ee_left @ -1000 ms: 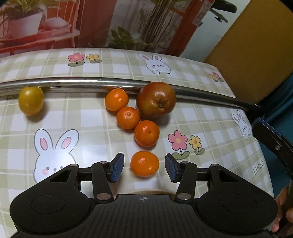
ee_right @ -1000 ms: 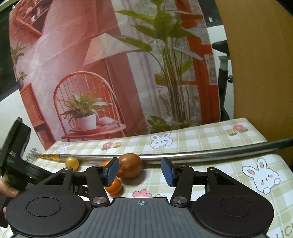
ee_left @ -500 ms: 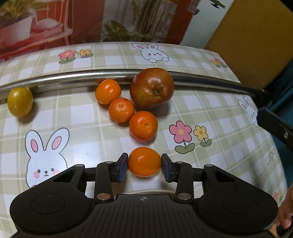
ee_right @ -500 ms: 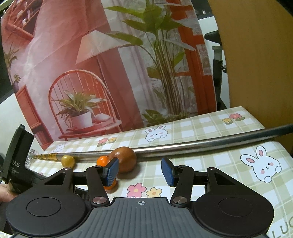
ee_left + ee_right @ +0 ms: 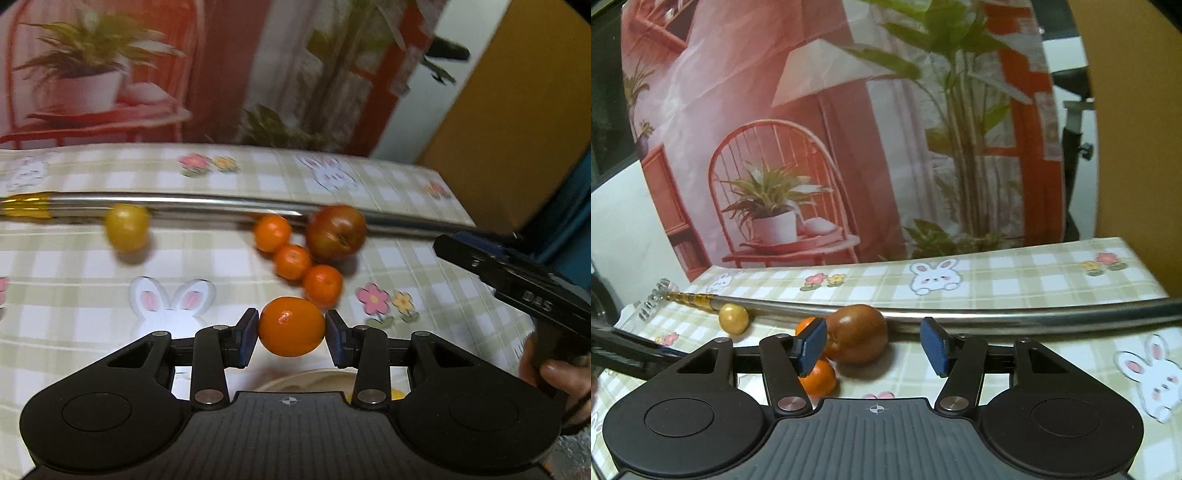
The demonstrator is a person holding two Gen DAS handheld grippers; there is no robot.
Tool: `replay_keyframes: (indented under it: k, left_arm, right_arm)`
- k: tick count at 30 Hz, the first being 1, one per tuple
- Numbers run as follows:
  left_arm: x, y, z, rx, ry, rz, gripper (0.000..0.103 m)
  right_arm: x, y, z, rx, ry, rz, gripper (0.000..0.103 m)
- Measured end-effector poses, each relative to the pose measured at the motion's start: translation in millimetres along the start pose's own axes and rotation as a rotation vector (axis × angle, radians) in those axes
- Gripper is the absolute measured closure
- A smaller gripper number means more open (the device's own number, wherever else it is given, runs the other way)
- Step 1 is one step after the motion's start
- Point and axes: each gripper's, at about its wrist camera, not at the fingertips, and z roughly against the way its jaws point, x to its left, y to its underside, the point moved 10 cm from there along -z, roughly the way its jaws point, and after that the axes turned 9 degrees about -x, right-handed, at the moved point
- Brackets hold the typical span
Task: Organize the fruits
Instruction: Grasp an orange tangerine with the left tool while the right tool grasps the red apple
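While I watch through the left wrist camera, my left gripper (image 5: 291, 331) has its two blue pads pressed against either side of a tangerine (image 5: 291, 326), which sits squarely between them and looks raised off the tablecloth (image 5: 74, 266), though motion blur makes the gap under it hard to judge. Beyond it, three more small tangerines (image 5: 291, 261) lie in a touching diagonal row, and a red apple (image 5: 335, 232) rests against the far end of that row, up against a long metal rod (image 5: 207, 205) that runs across the table. A yellow fruit (image 5: 127, 227) sits well apart to the left, also beside the rod. Just under the gripper body I see the pale rim of a plate or bowl (image 5: 306, 380); I cannot tell which. At the right edge a hand (image 5: 554, 373) holds the other gripper's handle.

From the right wrist camera, my right gripper (image 5: 873, 343) hovers with its pads spread wide and nothing between them. The apple (image 5: 857, 334) shows just past its left pad (image 5: 812, 345), with tangerines (image 5: 817, 380) partly hidden behind that finger. The yellow fruit (image 5: 733, 318) lies further left near the rod's gold-coloured end (image 5: 698, 299).
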Motion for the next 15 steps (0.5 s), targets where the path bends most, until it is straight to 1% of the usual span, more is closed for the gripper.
replay_keyframes:
  k: [2,4,7,9,12,15]
  left_arm:
    - [10.9,-1.3,10.4,-0.025,-0.025,0.009,0.062]
    - [19.1,-2.1,19.1,-0.041,-0.040,0.015,0.062]
    - [30.1,-0.4,31.4,-0.054,-0.060,0.021,0.062]
    - [33.3,2.2,36.7,-0.059,-0.062,0.021,0.062]
    - [37.7,6.1,44.4,-0.067,-0.054,0.029,0.062]
    - [39.5,8.8,49.9,-0.080,-0.042,0.040,0.062]
  right_arm:
    - [3.2,2.2,-15.5,0.022,-0.007,0.002,0.049]
    - [8.0,5.9,-33.3,0.051,-0.016,0.001,0.045]
    - [13.1,12.0,-56.5,0.089,-0.012,-0.016,0.041]
    - [15.4,16.4,-71.2,0.115,-0.002,-0.031,0.037]
    - [20.3,25.7,-87.9,0.157,0.011,-0.038,0.037]
    - [20.1,34.7,-99.6,0.196,0.049,-0.043,0.037]
